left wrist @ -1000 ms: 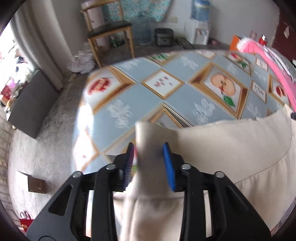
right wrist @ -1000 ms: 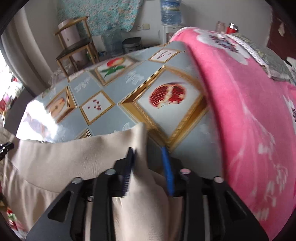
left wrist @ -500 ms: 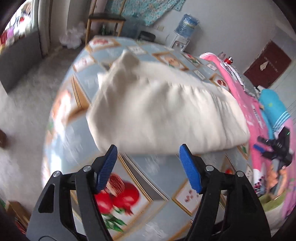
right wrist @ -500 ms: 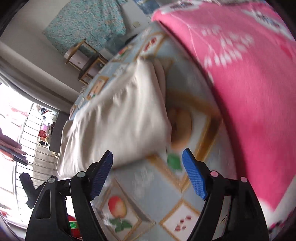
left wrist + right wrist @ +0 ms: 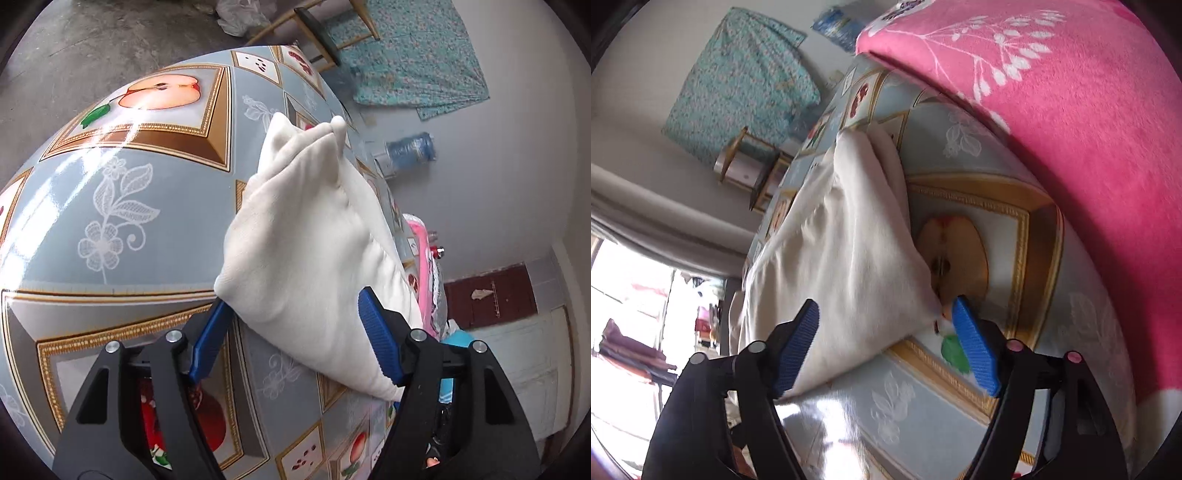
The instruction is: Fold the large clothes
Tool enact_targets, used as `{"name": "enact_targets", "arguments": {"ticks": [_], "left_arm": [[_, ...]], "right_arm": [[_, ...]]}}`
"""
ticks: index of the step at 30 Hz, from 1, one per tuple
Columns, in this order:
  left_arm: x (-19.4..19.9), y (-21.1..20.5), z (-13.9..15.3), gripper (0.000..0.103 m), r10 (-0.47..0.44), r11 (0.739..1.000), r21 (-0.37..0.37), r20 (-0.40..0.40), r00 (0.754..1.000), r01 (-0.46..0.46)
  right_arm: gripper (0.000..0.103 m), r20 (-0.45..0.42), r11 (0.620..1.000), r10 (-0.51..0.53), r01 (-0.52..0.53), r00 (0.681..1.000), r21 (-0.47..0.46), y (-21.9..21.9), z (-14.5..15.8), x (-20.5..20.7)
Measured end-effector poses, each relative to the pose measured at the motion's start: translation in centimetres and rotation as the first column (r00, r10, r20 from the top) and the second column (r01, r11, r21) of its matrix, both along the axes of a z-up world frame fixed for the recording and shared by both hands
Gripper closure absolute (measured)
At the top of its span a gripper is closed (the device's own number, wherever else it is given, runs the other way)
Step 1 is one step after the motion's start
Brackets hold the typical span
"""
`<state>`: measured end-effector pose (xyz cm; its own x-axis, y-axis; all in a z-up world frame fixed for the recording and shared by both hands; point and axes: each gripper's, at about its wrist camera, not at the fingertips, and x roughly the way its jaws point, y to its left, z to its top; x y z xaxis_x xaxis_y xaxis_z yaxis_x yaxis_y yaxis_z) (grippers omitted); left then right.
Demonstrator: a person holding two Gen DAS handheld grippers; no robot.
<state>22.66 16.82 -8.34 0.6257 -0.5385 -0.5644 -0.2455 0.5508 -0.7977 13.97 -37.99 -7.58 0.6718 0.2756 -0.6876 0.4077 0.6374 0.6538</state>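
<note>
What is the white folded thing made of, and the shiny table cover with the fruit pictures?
The white folded garment looks like soft knit cotton: matte, fine weave, puffy creases. The table cover seems to be glossy plastic or oilcloth, since window light glares off its printed surface.

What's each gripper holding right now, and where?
Nothing. Left gripper and right gripper are both open, each straddling an end of the folded cream garment.

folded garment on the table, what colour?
The folded cream-white fabric garment is plain, no pattern; clearest in the left wrist view.
</note>
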Motion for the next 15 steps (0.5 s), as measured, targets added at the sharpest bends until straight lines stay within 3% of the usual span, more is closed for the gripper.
{"name": "enact_targets", "arguments": {"ticks": [2, 3, 8, 10, 13, 15], "left_arm": [[0.0, -0.6, 0.1, 0.039, 0.036, 0.999, 0.023, 0.001, 0.999, -0.036], [0.0, -0.9, 0.2, 0.045, 0.056, 0.997, 0.046, -0.002, 0.998, -0.056], [0.1, -2.8, 1.5, 0.068, 0.088, 0.966, 0.244, -0.009, 0.996, -0.084], [0.3, -3.9, 2.8, 0.075, 0.056, 0.934, 0.351, 0.023, 0.998, -0.061], [-0.5, -6.0, 5.6, 0.083, -0.026, 0.854, 0.519, 0.104, 0.994, -0.032], [-1.4, -5.9, 7.1, 0.084, -0.05, 0.838, 0.545, 0.137, 0.989, -0.033]], "right_arm": [[0.041, 0.002, 1.0, -0.024, 0.024, 1.0, -0.002, 0.2, -0.3, 0.8], [0.044, 0.004, 0.999, -0.041, 0.041, 0.999, -0.013, 0.4, -0.4, 1.1], [0.066, -0.021, 0.99, -0.077, 0.074, 0.997, -0.121, 1.5, 0.1, 2.1], [0.075, -0.029, 0.983, -0.071, 0.065, 0.997, -0.173, 1.6, 0.9, 2.1], [0.084, -0.009, 0.976, -0.05, 0.047, 0.999, -0.214, 1.8, 2.4, 2.0], [0.085, 0.008, 0.972, -0.033, 0.034, 0.999, -0.232, 1.7, 3.5, 1.5]]}}
